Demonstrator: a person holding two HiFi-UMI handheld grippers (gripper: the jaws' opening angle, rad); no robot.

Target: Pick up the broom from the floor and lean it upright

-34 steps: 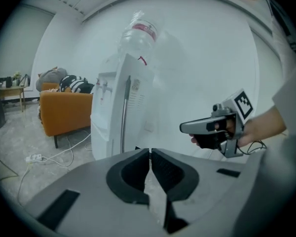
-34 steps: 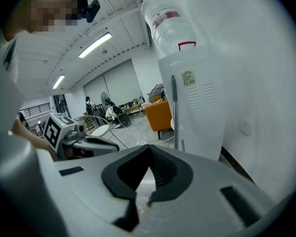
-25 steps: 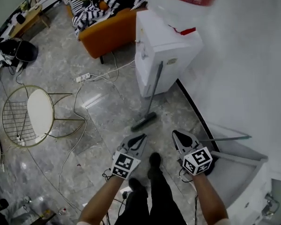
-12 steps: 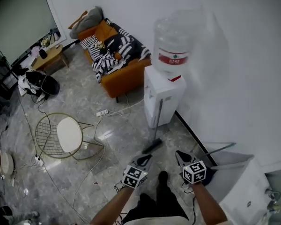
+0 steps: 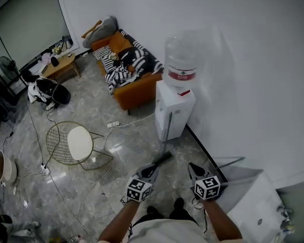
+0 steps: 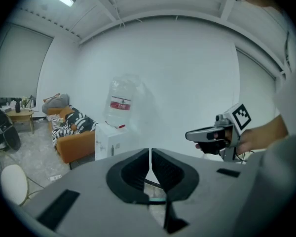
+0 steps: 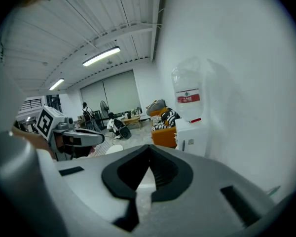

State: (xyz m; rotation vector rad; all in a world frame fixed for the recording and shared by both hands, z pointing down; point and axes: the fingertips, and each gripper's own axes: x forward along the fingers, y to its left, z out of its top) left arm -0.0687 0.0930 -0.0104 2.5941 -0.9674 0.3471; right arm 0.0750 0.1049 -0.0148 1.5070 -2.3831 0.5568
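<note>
Near edge, head view: the person's forearms and legs are cut off by the frame bottom.

The left gripper (image 5: 151, 171) is held above the floor (image 5: 91, 115). In its own view the black jaws are seen pressed together, with only a hairline slit between them and nothing gripped. The right gripper (image 5: 193, 169) is held level with it and well apart. Its pads are seen to meet at the tips, and it is empty. A white cube with square markers is carried on each.

The floor is grey marbled tile, glossy, with reflections.

The broom (image 5: 166, 130) is found just beyond the left gripper. Its thin grey handle is leaned, slightly tilted, against the front of the dispenser (image 5: 173, 113). Its narrow dark head is set on the floor. The head's near end is partly covered by the left gripper, so its full shape cannot be made out.

The dispenser is a white box against the wall (image 5: 243, 59). It is topped by a clear bottle (image 5: 181, 59) with a red label, whose print is too small to be read.

Near right: a white slab (image 5: 251, 201) is cut off by the frame corner and not identified. A thin metal rod (image 5: 228, 162) is seen beside it.

Left, mid-distance: a round chair (image 5: 73, 143) of gold wire with a white pad. Thin cables are trailed around it to a power strip (image 5: 113, 124).

Far: an orange sofa (image 5: 137, 90) is draped with striped black-and-white fabric. Beyond it a low wooden table (image 5: 61, 67) is noted. Clutter at the far left is too small to be resolved.
</note>
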